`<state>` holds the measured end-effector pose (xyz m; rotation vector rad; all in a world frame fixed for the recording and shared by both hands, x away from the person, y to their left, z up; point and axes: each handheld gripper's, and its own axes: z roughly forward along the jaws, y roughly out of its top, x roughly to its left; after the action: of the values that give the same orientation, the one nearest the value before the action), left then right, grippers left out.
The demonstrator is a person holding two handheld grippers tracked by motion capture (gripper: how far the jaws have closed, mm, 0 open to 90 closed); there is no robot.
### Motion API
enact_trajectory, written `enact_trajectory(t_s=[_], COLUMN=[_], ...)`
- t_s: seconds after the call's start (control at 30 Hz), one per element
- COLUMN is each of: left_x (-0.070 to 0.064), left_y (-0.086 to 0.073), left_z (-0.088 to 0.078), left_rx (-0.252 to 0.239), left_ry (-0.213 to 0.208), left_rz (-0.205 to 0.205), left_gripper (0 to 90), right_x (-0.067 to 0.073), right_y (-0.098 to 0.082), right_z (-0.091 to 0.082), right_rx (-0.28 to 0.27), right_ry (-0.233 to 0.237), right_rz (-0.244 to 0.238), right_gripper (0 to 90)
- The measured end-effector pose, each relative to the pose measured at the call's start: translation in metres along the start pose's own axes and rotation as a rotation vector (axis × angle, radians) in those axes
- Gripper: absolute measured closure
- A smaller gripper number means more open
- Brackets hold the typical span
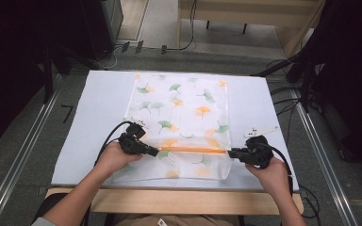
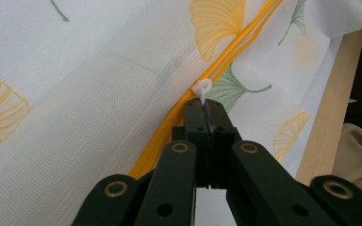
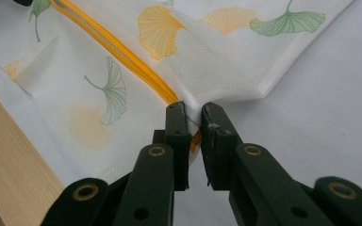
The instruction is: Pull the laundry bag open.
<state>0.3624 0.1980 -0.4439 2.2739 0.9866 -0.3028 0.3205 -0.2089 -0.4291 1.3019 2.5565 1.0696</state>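
Left gripper view: jaws pressed together, pinching the white zipper pull [image 2: 201, 88] at the end of the yellow zipper [image 2: 226, 52]. Right gripper view: jaws nearly together, clamping the bag's bunched edge where the zipper ends. High view: left gripper [image 1: 139, 143] and right gripper [image 1: 247, 151] lie low and level, pointing inward at each other from opposite ends of the zipper line. Both hands grip from behind, forearms coming in from the near edge, angled outward. The mesh bag [image 1: 179, 108] with leaf print lies flat mid-desk [image 1: 99, 108], zipper across its near end.
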Motion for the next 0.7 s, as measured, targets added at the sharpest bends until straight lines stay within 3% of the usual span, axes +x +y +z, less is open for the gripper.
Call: enact_trajectory(t_s=[0.4,0.7], left_x=[0.006,0.021], left_y=[-0.003,-0.025], left_z=[-0.011,-0.035], left_rx=[0.001,-0.012], left_ry=[0.003,0.036], left_rz=[-0.004,-0.044], left_gripper=[90.0,90.0], right_x=[0.0,0.001], right_y=[0.0,0.0], right_z=[0.0,0.001], right_rx=[0.0,0.003], right_ry=[-0.004,-0.002], right_rz=[-0.003,-0.004], right_gripper=[83.5,83.4])
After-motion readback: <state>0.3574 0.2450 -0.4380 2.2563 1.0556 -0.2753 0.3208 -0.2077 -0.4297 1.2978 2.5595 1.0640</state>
